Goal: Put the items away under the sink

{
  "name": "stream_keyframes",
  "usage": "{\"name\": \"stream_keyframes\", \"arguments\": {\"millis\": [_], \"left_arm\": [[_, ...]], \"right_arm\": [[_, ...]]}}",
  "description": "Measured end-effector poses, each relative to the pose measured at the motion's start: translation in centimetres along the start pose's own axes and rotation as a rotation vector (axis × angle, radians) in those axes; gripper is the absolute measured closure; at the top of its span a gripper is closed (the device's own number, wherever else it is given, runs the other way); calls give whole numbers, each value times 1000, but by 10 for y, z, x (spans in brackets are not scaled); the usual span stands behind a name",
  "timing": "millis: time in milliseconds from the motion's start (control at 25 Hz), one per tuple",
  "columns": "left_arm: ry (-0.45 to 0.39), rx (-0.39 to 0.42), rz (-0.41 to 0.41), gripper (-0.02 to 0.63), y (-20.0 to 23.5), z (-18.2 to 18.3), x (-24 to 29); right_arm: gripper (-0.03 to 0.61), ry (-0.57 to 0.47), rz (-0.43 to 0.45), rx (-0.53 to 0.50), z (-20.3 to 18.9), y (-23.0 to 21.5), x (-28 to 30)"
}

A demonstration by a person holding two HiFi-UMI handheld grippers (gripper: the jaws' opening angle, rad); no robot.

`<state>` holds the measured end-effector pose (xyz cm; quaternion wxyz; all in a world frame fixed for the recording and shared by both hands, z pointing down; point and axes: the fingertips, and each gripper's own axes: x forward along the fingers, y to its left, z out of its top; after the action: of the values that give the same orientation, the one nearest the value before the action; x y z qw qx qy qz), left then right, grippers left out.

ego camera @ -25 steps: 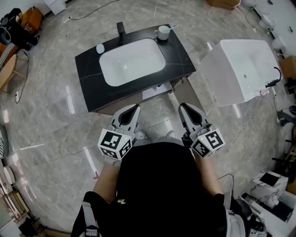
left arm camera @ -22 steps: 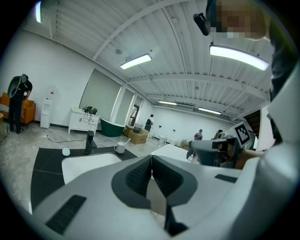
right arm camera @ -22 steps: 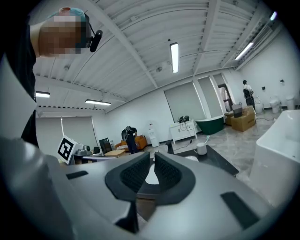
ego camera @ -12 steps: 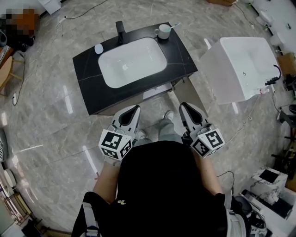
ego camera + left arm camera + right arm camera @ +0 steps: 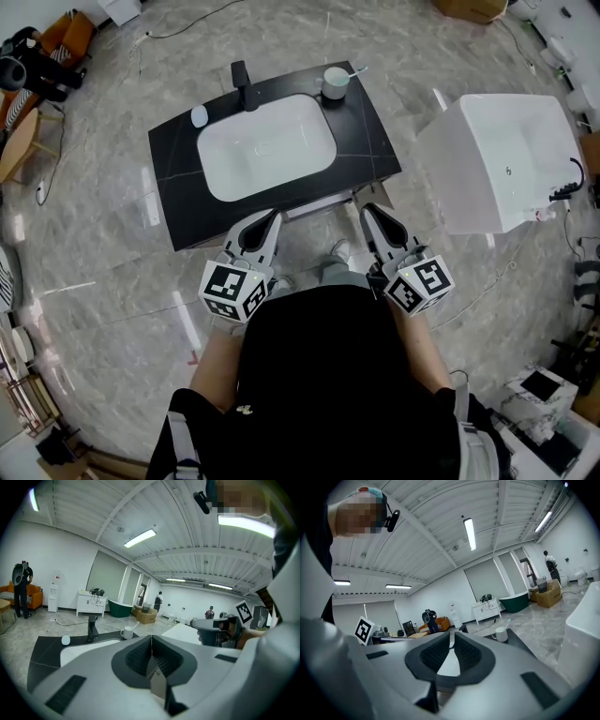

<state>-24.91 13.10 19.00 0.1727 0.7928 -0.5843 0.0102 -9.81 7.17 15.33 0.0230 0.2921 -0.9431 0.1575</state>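
Standing at the far right corner of the black worktop [image 5: 173,202], a pale cup [image 5: 333,82] holds a toothbrush [image 5: 353,70] that leans out toward the right. Along the same far edge, a black faucet [image 5: 241,75] rises behind the white sink [image 5: 267,145]. A small white rounded object [image 5: 200,116] lies just to the left of the faucet, apart from it; what it is cannot be made out. The sink is set into the middle of the worktop. Nearer the person, the left claw [image 5: 271,218] and the right claw [image 5: 367,212] are held side by side, well apart from each other. Both point toward the worktop, with their tips at its near edge in the head view. The left gripper view shows that claw's jaws pressed together with nothing between them. The right gripper view shows the same: tips meeting and nothing gripped. Both grippers are held close in front of the person's black shirt [image 5: 328,375], and between the two claws the person's shoes [image 5: 339,251] show on the grey marble floor [image 5: 103,309]. To the right of the worktop, apart from it, stands a white bathtub [image 5: 502,155]. At the far left corner of the head view an orange seat [image 5: 66,33] sits among dark equipment.
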Motion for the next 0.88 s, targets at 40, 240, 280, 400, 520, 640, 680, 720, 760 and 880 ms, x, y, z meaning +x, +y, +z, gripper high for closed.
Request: {"name": "stream_keyframes", "arguments": {"millis": [40,240,280,400,520,640,680,720,760,880], "left_arm": [[-1,1,8,591,-1,4,9],[2,10,45,591,-9,18,57],[4,11,52,591,-11,20,65],[6,6,76,591,-17,24,88],[16,-3,106,591,-20,24,108],[31,1,131,591,-20,24,124],[36,3,136,591,-20,25,129],[40,5,141,591,-20,26,133],[44,6,144,591,-20,26,138],[56,13,147,589,-17,28,150]], "right_arm": [[529,0,4,0,4,-10,2],[529,-6,30,3,24,-59,11],[529,-6,38,4,27,-67,12],[529,-9,55,5,37,-91,10],[529,-9,57,14,41,-117,5],[529,-10,52,27,43,-138,-1],[529,-9,51,27,43,-143,-3],[529,-9,49,27,44,-148,-5],[529,-8,45,28,44,-153,-6],[529,-8,27,41,44,-163,-7]]}}
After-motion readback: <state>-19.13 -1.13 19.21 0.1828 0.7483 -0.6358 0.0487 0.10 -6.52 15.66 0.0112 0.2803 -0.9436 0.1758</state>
